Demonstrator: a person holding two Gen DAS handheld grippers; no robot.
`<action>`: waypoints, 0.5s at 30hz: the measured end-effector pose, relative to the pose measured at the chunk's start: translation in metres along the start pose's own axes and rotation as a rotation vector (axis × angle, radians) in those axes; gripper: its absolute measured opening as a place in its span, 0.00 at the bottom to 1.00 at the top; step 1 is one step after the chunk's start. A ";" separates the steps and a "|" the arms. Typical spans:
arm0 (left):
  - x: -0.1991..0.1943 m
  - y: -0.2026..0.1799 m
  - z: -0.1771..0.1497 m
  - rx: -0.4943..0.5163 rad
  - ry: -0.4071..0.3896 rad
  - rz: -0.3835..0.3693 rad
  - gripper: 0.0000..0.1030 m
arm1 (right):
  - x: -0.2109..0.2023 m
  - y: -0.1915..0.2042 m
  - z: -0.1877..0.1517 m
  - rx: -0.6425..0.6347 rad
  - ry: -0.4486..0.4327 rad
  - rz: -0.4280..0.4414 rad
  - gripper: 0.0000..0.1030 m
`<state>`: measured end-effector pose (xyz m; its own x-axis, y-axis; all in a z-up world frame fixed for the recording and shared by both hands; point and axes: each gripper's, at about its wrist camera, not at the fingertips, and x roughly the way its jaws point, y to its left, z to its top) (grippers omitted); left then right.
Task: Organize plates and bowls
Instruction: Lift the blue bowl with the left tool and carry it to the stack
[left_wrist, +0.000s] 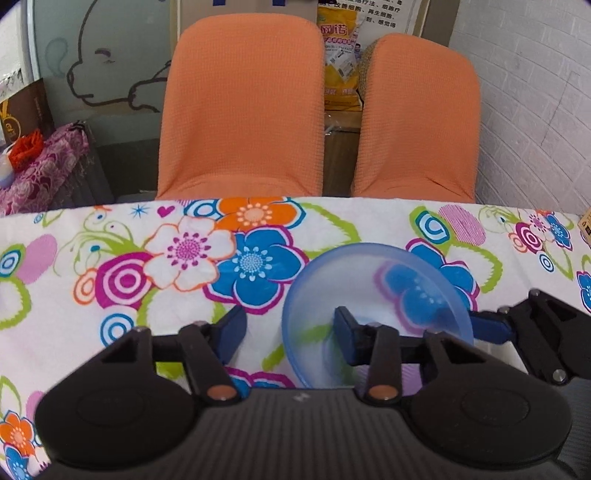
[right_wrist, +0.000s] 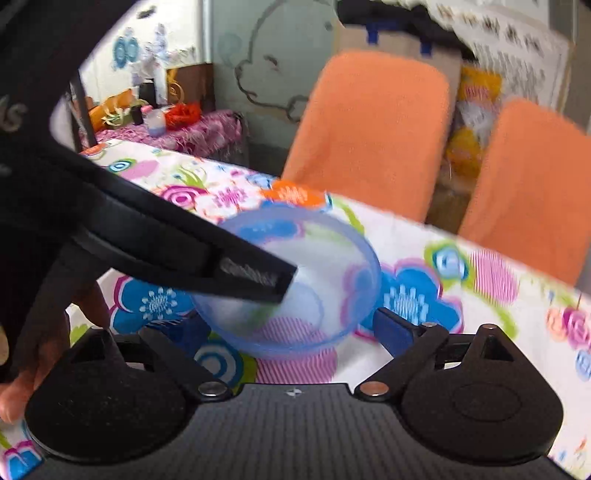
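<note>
A translucent blue bowl (left_wrist: 376, 314) sits over the flowered cloth (left_wrist: 110, 266) of the worktop, right of centre in the left wrist view. The left gripper (left_wrist: 286, 328) is spread wide: its right finger (left_wrist: 345, 334) lies inside the bowl, its left finger (left_wrist: 231, 328) well outside on the cloth, so the near-left wall of the bowl stands between them — not pinched. To the right, part of the right gripper (left_wrist: 532, 325) reaches the bowl's rim with a blue finger.

In the right wrist view the bowl (right_wrist: 314, 284) lies between the right gripper's (right_wrist: 288, 332) fingers, which are spread wider than the bowl; the right finger (right_wrist: 393, 330) is just beside its outer wall, and whether it touches I cannot tell. The left one is largely hidden under the bowl. The left gripper's black body (right_wrist: 166, 240) crosses from the upper left, its tip over the bowl's hollow. A hand (right_wrist: 44, 354) shows at the left edge.

Behind the worktop stand two orange chairs (left_wrist: 243, 107).
</note>
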<state>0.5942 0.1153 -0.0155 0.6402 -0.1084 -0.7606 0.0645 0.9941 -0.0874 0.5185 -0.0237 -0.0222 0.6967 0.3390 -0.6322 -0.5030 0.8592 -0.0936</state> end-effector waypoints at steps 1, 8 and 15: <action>-0.001 0.000 0.001 0.000 0.006 -0.008 0.31 | -0.003 0.006 0.002 -0.055 -0.022 -0.018 0.77; -0.036 -0.001 0.000 0.009 -0.034 -0.073 0.26 | -0.038 0.019 0.013 -0.144 -0.094 -0.013 0.77; -0.108 -0.025 -0.008 0.019 -0.092 -0.100 0.26 | -0.106 0.034 0.023 -0.184 -0.106 -0.047 0.77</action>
<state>0.5176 0.1017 0.0638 0.6970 -0.2065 -0.6867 0.1451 0.9784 -0.1469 0.4389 -0.0214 0.0592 0.7667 0.3472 -0.5401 -0.5468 0.7939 -0.2658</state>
